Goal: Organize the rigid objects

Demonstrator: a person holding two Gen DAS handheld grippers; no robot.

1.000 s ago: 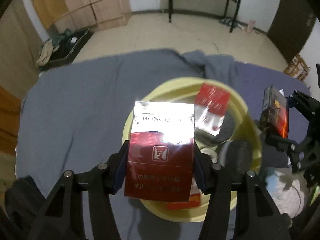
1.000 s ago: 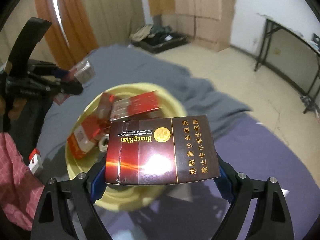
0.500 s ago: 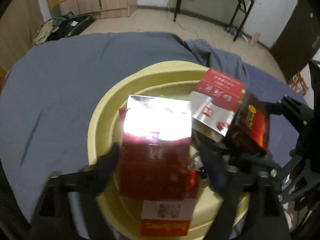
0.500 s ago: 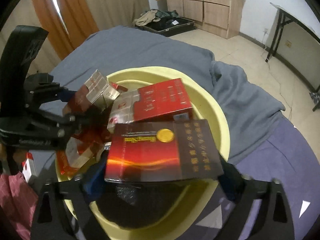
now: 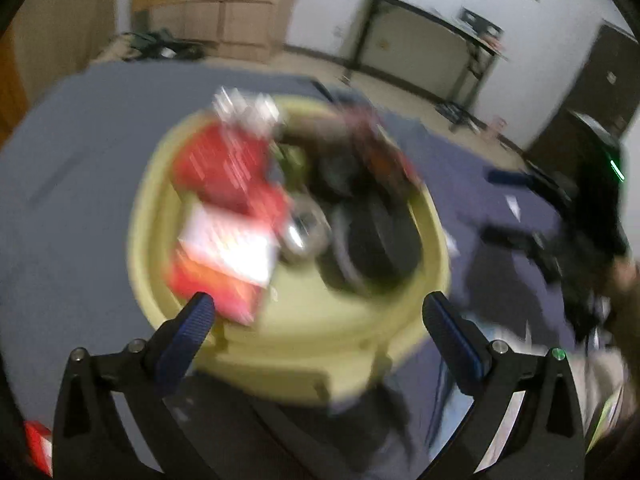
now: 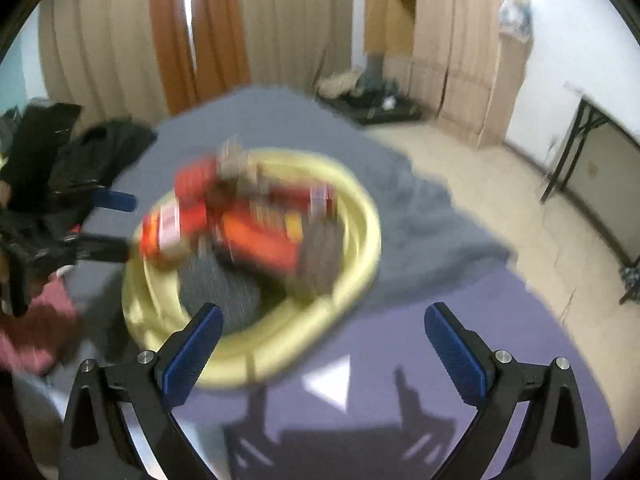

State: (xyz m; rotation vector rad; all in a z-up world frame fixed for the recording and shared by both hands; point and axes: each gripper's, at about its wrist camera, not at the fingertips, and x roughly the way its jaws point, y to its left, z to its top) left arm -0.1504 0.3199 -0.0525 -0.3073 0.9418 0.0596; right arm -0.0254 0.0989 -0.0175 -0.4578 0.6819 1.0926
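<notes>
A yellow basin [image 5: 434,224] [image 6: 360,208] sits on the grey-blue bedspread. It holds several red cigarette packs [image 5: 228,176] [image 6: 256,236], a dark pack [image 5: 380,156] [image 6: 320,252] and black round items [image 5: 376,240]. All of this is blurred. My left gripper [image 5: 318,312] hovers over the basin's near rim with its jaws opening and nothing between the pads. My right gripper [image 6: 320,320] stands open and holds nothing, above the bedspread just beside the basin. Each gripper also shows in the other's view, the right gripper [image 5: 506,206] and the left gripper [image 6: 116,222], both open.
A red pack [image 5: 38,444] lies on the bed at the lower left. Black clothes [image 6: 60,152] and a pink cloth [image 6: 32,320] lie beside the basin. Beyond the bed are tiled floor, a black-legged table [image 6: 592,120] and wooden cupboards [image 6: 460,40].
Both grippers have opened and let go of their packs, which now lie in the basin. Both hands have pulled back from the basin, and the views are motion-blurred.
</notes>
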